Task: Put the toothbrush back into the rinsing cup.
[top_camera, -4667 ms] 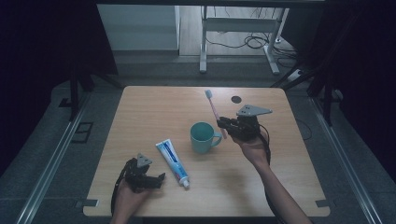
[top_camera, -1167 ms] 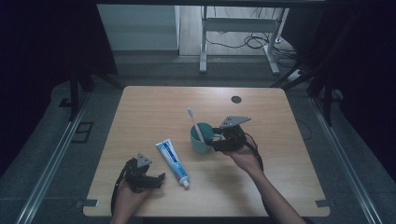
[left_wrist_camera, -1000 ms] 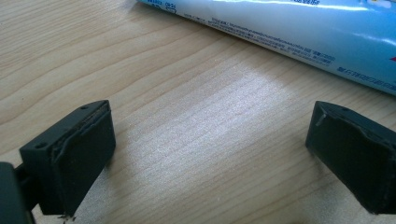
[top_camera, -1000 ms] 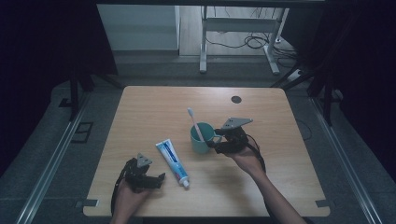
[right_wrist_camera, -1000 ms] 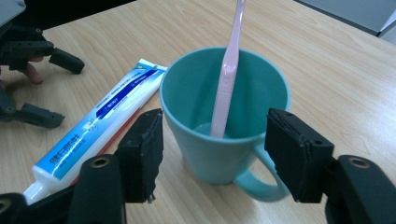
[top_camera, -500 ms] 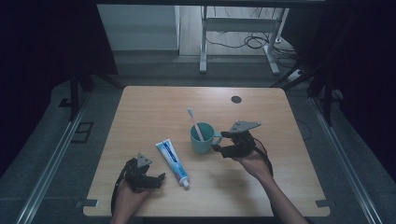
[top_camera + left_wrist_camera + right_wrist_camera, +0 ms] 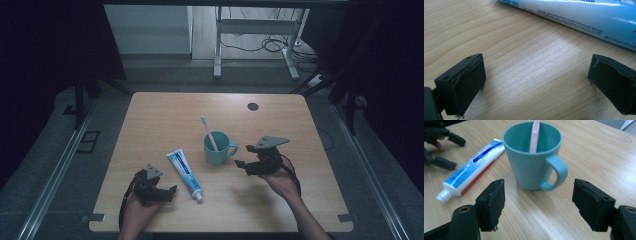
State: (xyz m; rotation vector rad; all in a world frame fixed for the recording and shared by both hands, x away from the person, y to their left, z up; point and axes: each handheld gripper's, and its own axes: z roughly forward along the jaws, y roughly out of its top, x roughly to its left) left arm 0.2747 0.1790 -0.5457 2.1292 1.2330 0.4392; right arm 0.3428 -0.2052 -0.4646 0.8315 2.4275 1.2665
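Where wood grain runs, glossy teal mug [image 7: 532, 157].

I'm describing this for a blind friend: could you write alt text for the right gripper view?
A teal ceramic mug with a pink plastic toothbrush standing inside sits on a light wooden table, its handle turned toward the camera's right. The right hand-held gripper frames it from below, jaws open and empty. A blue-and-white toothpaste tube lies left of the mug.

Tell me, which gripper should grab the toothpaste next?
Probably the left gripper. Its jaws stand open, and the toothpaste lies just beside it. The right gripper sits past the mug, farther from the tube, its jaws just opened with nothing between them.
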